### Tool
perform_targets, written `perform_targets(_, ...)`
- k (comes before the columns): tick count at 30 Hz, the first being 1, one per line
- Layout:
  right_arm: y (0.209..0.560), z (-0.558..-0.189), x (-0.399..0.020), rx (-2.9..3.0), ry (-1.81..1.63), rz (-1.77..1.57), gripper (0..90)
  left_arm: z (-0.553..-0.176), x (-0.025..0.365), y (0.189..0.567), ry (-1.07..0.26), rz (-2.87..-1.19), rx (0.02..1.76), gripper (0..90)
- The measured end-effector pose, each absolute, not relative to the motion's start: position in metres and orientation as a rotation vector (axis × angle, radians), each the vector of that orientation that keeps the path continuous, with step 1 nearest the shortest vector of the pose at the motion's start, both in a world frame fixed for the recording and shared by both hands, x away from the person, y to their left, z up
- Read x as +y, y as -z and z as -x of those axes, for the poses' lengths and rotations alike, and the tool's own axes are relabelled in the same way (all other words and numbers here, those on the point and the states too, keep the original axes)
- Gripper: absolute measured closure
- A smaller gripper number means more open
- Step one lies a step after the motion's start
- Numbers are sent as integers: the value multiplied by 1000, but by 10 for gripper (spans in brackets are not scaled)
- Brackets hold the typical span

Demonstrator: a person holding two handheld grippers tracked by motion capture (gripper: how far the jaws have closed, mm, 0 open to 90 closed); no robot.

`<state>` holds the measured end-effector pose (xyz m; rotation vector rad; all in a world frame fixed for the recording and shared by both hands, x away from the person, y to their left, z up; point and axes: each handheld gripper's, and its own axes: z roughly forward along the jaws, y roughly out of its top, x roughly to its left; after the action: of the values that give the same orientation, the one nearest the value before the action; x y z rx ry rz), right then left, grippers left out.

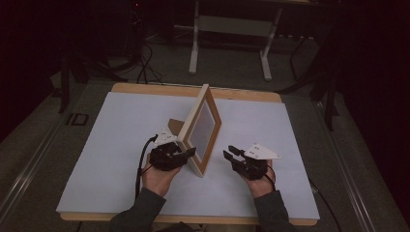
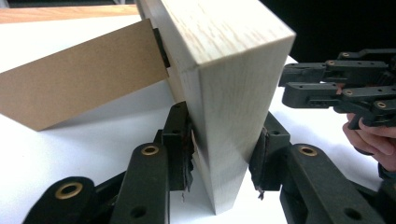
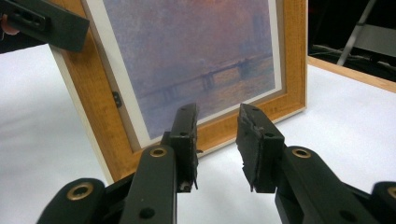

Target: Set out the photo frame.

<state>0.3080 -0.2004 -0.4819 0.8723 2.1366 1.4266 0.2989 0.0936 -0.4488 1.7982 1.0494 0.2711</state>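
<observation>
Where the high view gives the picture frame (image 1: 202, 128) upright on the bench (image 1: 116, 145), left claw (image 2: 222, 154) clamps its edge; right claw (image 3: 217, 140), apart, faces a bridge print (image 3: 196, 56).

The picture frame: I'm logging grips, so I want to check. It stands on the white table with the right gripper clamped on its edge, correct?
No, the left gripper clamps the picture frame, as the left gripper view shows. The right gripper holds nothing. The frame does stand on the white table.

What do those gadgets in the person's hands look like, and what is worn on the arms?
Both the left gripper and the right gripper are black, with two jointed jaws and brass-coloured rivets. Each carries a pale three-cornered plate and trails a black cable. The sleeves are dark grey.
</observation>
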Motion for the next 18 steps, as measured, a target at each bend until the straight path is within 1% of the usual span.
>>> perform_targets(9,481,-308,-204,2123,-1430,-885,677,-307,106,448,-237,-1804,1039,676)
perform_targets(18,481,-309,-206,2120,-1428,-885,677,-320,119,447,-187,-1839,988,678)
